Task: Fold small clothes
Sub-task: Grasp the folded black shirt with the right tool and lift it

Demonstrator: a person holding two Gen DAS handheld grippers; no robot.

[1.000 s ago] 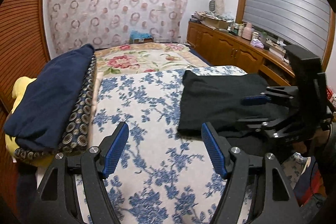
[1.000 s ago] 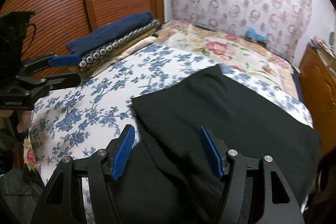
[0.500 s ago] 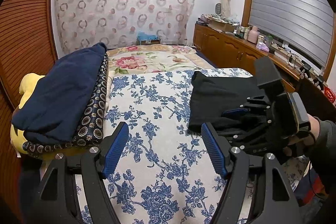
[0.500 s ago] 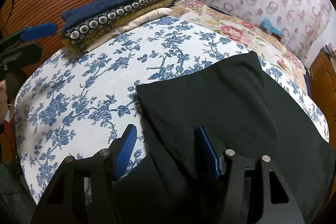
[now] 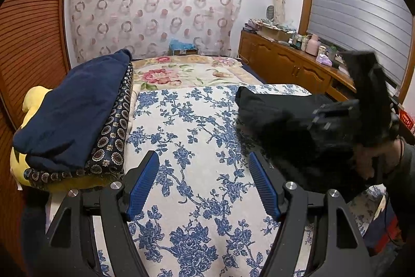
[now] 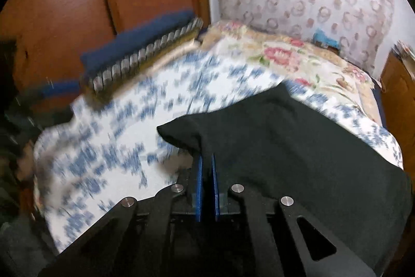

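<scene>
The right gripper (image 6: 206,162) has its fingers clamped on the near corner of the black garment (image 6: 285,136), which lies on the blue-flowered bed cover (image 5: 197,126) — a thin pinch that could slip and spoil the fold. The left gripper (image 5: 205,181), fingers apart, hovers empty — too far to steady the cloth

The blue-flowered white bedspread (image 6: 109,147) and stacked folded fabrics (image 6: 145,53) are motion-blurred in the right wrist view. The black right gripper (image 5: 345,121) is smeared in the left wrist view, its fingers indistinguishable.
</scene>
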